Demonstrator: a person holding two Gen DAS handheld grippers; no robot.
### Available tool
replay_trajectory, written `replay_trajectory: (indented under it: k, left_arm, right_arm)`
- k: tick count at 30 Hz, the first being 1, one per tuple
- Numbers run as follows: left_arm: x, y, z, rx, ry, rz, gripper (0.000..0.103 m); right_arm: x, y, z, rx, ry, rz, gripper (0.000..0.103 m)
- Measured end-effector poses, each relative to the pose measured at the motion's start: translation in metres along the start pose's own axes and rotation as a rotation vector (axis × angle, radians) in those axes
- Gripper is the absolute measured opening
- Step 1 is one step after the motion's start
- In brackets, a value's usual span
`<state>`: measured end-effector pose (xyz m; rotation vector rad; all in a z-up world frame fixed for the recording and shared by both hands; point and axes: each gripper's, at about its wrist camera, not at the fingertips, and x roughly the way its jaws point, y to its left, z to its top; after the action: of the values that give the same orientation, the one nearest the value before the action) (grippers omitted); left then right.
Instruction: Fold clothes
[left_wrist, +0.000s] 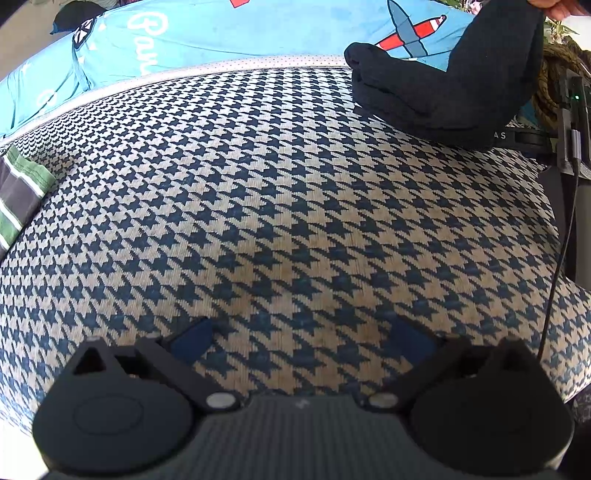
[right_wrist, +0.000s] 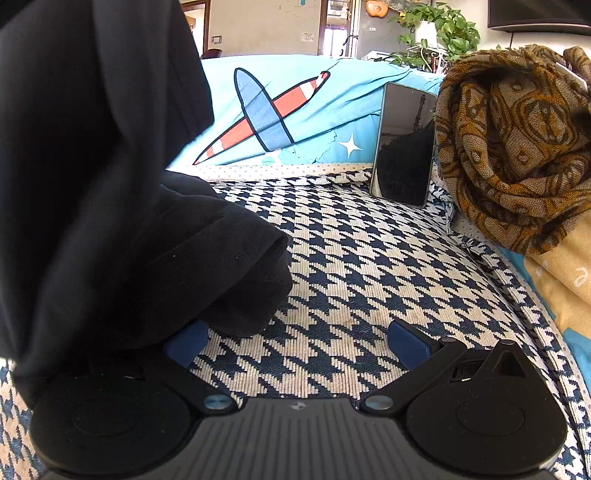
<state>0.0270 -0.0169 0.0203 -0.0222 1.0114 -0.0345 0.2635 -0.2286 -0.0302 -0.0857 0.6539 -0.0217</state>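
Observation:
A black garment lies bunched at the far right of the houndstooth cushion, and a person's hand lifts its upper end. My left gripper hovers open over bare cushion, well short of the garment, with nothing between its blue pads. In the right wrist view the black garment fills the left side and drapes against the left finger. My right gripper is open low over the houndstooth cushion, with only cushion between its pads.
A blue aeroplane-print cover runs behind the cushion. A green striped cloth lies at the left edge. A phone leans upright at the back, beside a brown patterned scarf and yellow fabric.

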Motion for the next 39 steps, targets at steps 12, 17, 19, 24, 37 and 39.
replay_trajectory:
  k: [12,17,19,24,37,39]
  left_arm:
    - [-0.001,-0.001,-0.003,-0.028,0.001,0.002,0.103]
    - [0.001,0.002,-0.002,-0.032,0.003,0.01,0.103]
    - [0.002,0.002,-0.002,-0.027,0.003,0.011,0.103]
    - [0.003,0.002,-0.001,-0.021,0.002,0.012,0.103]
    - [0.002,0.003,0.003,-0.067,-0.034,0.033,0.103]
    - [0.001,0.003,0.004,-0.069,-0.04,0.034,0.103]
  right_arm:
    - [0.0,-0.001,0.0,0.0,-0.001,-0.003,0.103]
    - [0.0,-0.003,-0.001,0.0,-0.002,-0.004,0.103]
    - [0.0,-0.004,-0.001,0.0,-0.002,-0.004,0.103]
    - [0.0,-0.006,-0.002,0.002,-0.002,-0.004,0.103]
    - [0.001,-0.013,-0.006,0.003,-0.003,-0.005,0.103]
    - [0.001,-0.006,-0.009,0.004,-0.003,-0.005,0.103]
